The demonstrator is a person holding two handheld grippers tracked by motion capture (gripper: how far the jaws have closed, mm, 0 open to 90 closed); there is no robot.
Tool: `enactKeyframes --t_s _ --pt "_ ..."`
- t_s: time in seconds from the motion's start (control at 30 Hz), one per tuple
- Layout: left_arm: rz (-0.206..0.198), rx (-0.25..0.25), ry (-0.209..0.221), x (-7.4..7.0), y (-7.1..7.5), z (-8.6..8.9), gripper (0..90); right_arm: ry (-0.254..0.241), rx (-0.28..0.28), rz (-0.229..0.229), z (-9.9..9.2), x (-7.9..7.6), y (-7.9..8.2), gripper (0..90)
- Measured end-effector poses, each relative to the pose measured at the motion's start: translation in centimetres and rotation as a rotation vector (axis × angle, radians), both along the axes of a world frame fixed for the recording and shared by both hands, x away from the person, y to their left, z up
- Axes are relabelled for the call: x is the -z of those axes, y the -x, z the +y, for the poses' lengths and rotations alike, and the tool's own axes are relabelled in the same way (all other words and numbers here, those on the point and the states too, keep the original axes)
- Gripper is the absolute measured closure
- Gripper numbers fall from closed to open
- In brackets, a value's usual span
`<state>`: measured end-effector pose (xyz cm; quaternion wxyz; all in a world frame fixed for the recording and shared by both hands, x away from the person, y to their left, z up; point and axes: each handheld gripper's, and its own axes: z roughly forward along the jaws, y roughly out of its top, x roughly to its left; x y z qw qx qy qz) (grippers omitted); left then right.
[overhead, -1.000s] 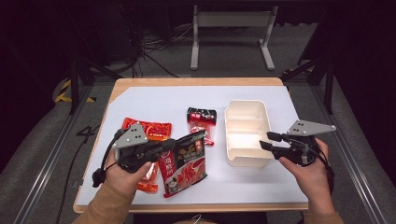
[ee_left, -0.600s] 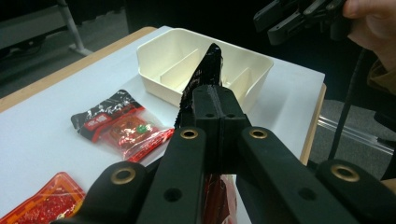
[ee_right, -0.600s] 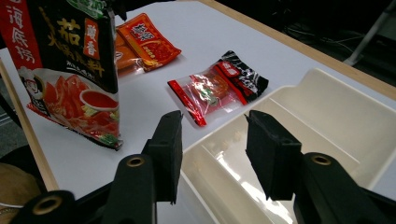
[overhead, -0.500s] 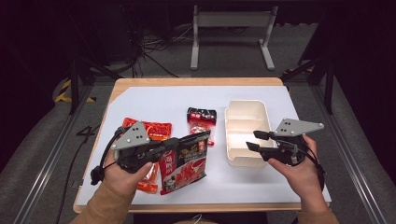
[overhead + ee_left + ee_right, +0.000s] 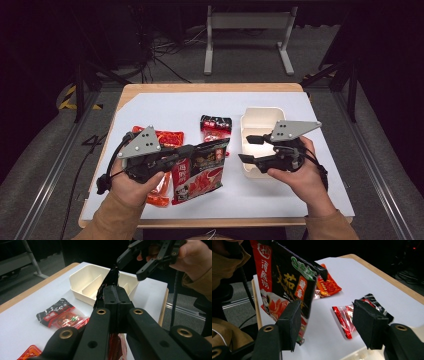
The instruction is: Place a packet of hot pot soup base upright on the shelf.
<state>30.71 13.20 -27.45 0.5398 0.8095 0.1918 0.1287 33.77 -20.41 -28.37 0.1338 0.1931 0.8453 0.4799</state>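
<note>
A fixed high camera looks forward and down over the white-covered wooden surface (image 5: 165,107). Each gripper camera sits close behind its own black jaws, facing the other. All share the cream divided plastic tray (image 5: 260,122).

Left gripper (image 5: 186,151) clamped on large red sauce packet (image 5: 200,170), lifted. Right gripper (image 5: 249,148), jaws just opening, empty, over cream divided tray (image 5: 260,117).

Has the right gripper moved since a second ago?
Yes. The right gripper has moved left over the cream plastic divided tray, toward the red-and-black pouch, its jaws opening, nothing between them.
</note>
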Motion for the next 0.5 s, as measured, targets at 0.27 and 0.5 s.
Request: enactKeyframes --t_s 0.27,0.5 --pt "-0.001 0.022 0.002 -0.1 0.1 -0.5 90.0 0.016 -0.075 0.008 2.6 0.4 -0.7 38.6" --pt "-0.002 0.035 0.006 0.0 0.1 -0.8 90.0 0.029 -0.141 0.045 4.2 1.3 -1.4 36.0"
